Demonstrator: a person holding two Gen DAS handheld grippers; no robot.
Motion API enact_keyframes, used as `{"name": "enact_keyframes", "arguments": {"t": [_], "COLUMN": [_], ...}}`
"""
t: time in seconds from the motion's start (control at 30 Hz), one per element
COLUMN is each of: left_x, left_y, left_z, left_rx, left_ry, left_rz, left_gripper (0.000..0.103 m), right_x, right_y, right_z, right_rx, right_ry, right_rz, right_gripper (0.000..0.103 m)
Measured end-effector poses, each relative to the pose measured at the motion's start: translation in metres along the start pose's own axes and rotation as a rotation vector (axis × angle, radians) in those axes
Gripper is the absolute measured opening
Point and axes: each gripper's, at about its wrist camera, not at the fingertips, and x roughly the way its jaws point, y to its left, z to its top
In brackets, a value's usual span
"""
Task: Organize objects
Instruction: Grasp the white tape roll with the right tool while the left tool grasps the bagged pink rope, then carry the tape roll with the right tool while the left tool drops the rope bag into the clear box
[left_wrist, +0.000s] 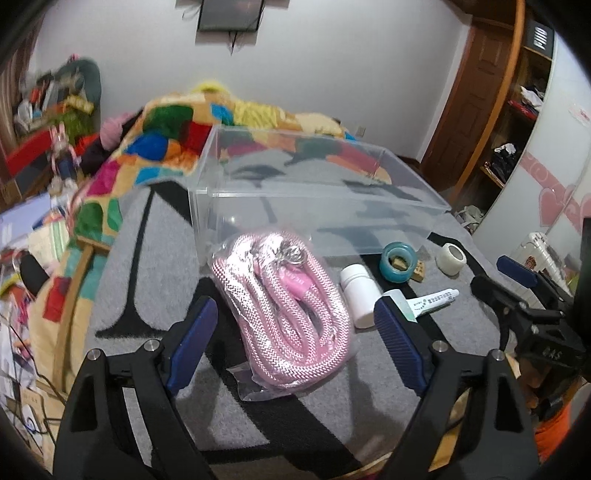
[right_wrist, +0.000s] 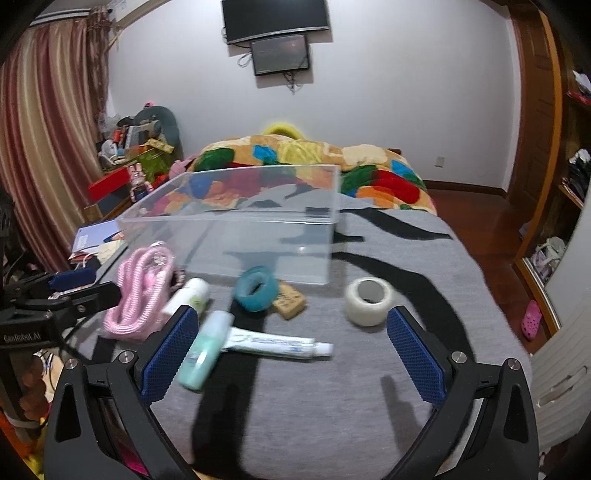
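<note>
A clear plastic box (left_wrist: 406, 201) (right_wrist: 229, 218) stands on the grey blanket. In front of it lie a bagged pink rope (left_wrist: 284, 314) (right_wrist: 140, 291), a white bottle (left_wrist: 360, 295) (right_wrist: 188, 295), a teal tape roll (left_wrist: 397, 262) (right_wrist: 256, 288), a tan block (right_wrist: 290, 301), a white tape roll (left_wrist: 451, 258) (right_wrist: 369, 301), a toothpaste tube (left_wrist: 432, 299) (right_wrist: 273, 345) and a mint-green bottle (right_wrist: 205, 350). My left gripper (left_wrist: 295, 339) is open just above the rope, one finger on each side of it. My right gripper (right_wrist: 291, 350) is open above the tube and mint bottle.
A colourful quilt (right_wrist: 332, 158) lies behind the box. Clutter and papers (left_wrist: 26, 236) sit to the left of the bed. A wardrobe with shelves (left_wrist: 517, 122) stands at the right. The bed's right edge (right_wrist: 491, 295) drops to a wooden floor.
</note>
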Motion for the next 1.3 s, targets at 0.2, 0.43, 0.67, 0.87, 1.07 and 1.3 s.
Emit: {"name": "enact_keyframes", "arguments": {"t": [0.2,0.43,0.67,0.87,1.07,1.3], "left_x": [0.03,0.061,0.058,0.04,0.015,-0.021], "left_y": [0.01,0.004,-0.01,-0.004,0.003,0.004], "left_z": [0.011,0.009,-0.001,-0.011,-0.012,0.004], "left_rx": [-0.09,-0.061,0.041,0.067,0.064,0.058], "left_ry": [0.099,0.139,0.078,0.045,0.029,-0.06], "left_rz": [0.011,0.085,0.13,0.094,0.057,0.024], "left_gripper": [0.096,0.096,0.073,0.058,0.049,0.047], "right_x": [0.02,0.054,0.069,0.059,0.028,0.0], "right_y": [-0.036,-0.059,-0.066,-0.059,-0.042,-0.018], "right_z": [0.008,0.009,0.011,0.009,0.012,0.03], "right_rx": [0.03,0.06,0.083,0.084,0.056,0.004], "right_ry": [0.041,0.122,0.152,0.142,0.081,0.002], "right_rz": [-0.052,-0.061,-0.044,-0.001,0.038,0.081], "right_gripper": [0.089,0.069,0.039,0.036,0.036,0.036]}}
